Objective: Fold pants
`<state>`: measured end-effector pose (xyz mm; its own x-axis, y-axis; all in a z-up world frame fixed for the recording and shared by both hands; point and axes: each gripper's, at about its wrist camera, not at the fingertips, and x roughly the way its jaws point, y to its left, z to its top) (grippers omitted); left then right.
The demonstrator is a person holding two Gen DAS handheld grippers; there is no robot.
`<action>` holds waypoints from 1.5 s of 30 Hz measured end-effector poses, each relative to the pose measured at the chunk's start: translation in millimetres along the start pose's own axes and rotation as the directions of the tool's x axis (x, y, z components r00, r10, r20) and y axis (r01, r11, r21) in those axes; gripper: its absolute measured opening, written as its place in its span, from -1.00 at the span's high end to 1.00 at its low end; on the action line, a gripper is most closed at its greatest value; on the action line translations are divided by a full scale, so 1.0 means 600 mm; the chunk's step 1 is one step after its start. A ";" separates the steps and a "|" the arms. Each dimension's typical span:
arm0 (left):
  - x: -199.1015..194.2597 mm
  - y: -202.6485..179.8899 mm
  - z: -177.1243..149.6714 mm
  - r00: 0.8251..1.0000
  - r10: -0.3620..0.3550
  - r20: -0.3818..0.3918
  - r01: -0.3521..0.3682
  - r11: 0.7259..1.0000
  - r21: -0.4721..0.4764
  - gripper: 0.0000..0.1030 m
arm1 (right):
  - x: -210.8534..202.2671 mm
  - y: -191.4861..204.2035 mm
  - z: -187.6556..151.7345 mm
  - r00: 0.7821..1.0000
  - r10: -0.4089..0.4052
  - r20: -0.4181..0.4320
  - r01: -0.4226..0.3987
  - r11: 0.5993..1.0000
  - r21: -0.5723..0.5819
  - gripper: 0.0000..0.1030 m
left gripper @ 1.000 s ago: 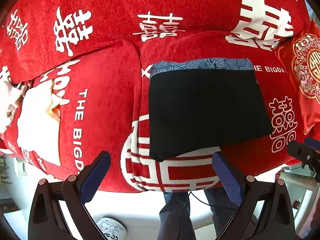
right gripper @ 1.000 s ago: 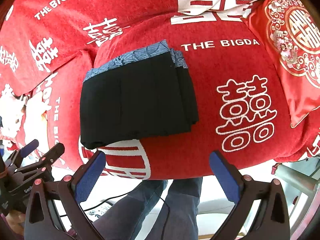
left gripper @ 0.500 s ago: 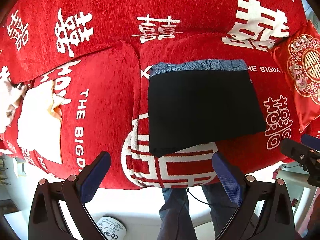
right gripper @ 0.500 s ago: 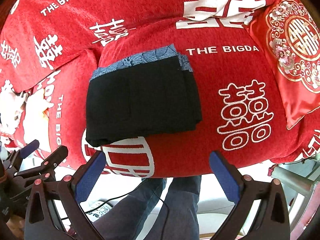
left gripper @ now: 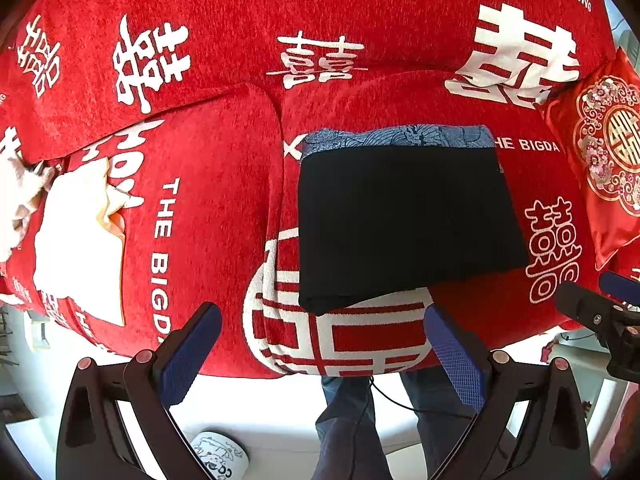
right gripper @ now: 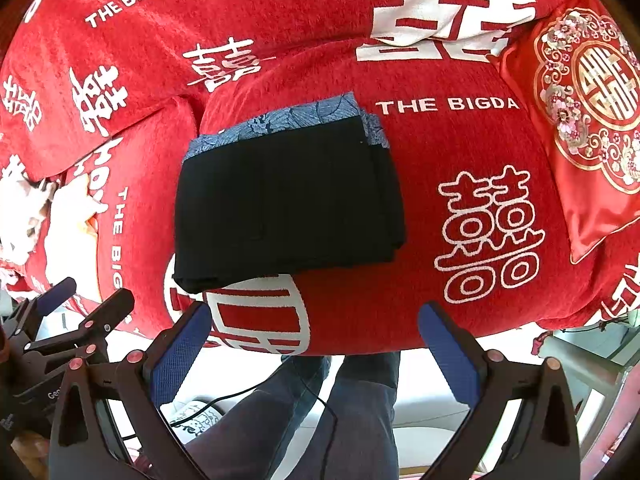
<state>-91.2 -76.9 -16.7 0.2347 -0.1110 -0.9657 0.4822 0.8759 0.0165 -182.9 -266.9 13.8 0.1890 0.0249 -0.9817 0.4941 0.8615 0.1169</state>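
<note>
The black pants (left gripper: 404,220) lie folded into a flat rectangle on the red sofa seat, with a blue patterned waistband (left gripper: 400,138) at the far edge. They also show in the right wrist view (right gripper: 284,204). My left gripper (left gripper: 320,352) is open and empty, held off the sofa's front edge below the pants. My right gripper (right gripper: 314,352) is open and empty, also in front of the sofa, apart from the pants. The right gripper's fingers (left gripper: 588,312) show at the right of the left wrist view.
The red sofa cover (left gripper: 208,184) has white characters and lettering. A white and cream cloth (left gripper: 80,240) lies on the left cushion. A red embroidered pillow (right gripper: 588,92) sits at the right. The person's legs in jeans (right gripper: 320,412) stand below, with a slipper (left gripper: 218,456) on the floor.
Both grippers have drawn back a little from the sofa, so the folded pants look slightly smaller and farther. The pants have not moved.
</note>
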 end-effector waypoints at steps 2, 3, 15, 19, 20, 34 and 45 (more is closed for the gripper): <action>-0.001 0.000 0.001 1.000 -0.001 0.000 0.001 1.000 0.000 -0.97 | -0.001 0.001 0.002 1.000 -0.001 -0.001 0.001 1.000 -0.001 -1.00; -0.001 0.000 0.002 1.000 -0.003 0.000 0.003 1.000 -0.001 -0.97 | -0.001 0.001 0.003 1.000 -0.001 -0.001 0.001 1.000 -0.001 -1.00; 0.000 -0.004 0.002 1.000 -0.001 -0.002 0.001 1.000 -0.001 -0.97 | 0.000 0.005 0.005 1.000 -0.002 -0.012 0.002 1.000 -0.014 -1.00; 0.000 -0.005 0.001 1.000 -0.002 -0.002 0.002 1.000 -0.004 -0.97 | 0.001 0.007 0.007 1.000 -0.001 -0.017 0.001 1.000 -0.016 -1.00; 0.000 -0.005 0.001 1.000 -0.002 -0.002 0.002 1.000 -0.004 -0.97 | 0.001 0.007 0.007 1.000 -0.001 -0.017 0.001 1.000 -0.017 -1.00; -0.001 -0.007 0.005 1.000 0.000 0.002 0.000 1.000 0.016 -0.97 | 0.002 0.009 0.009 1.000 -0.001 -0.017 0.001 1.000 -0.014 -1.00; 0.000 -0.008 0.007 1.000 0.001 -0.002 -0.001 1.000 0.023 -0.97 | 0.002 0.009 0.008 1.000 0.000 -0.018 0.000 1.000 -0.015 -1.00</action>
<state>-89.9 -82.8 -15.8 0.2333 -0.1092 -0.9663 0.5014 0.8649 0.0233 -175.7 -264.7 13.7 0.1739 0.0338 -0.9842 0.4815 0.8689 0.1149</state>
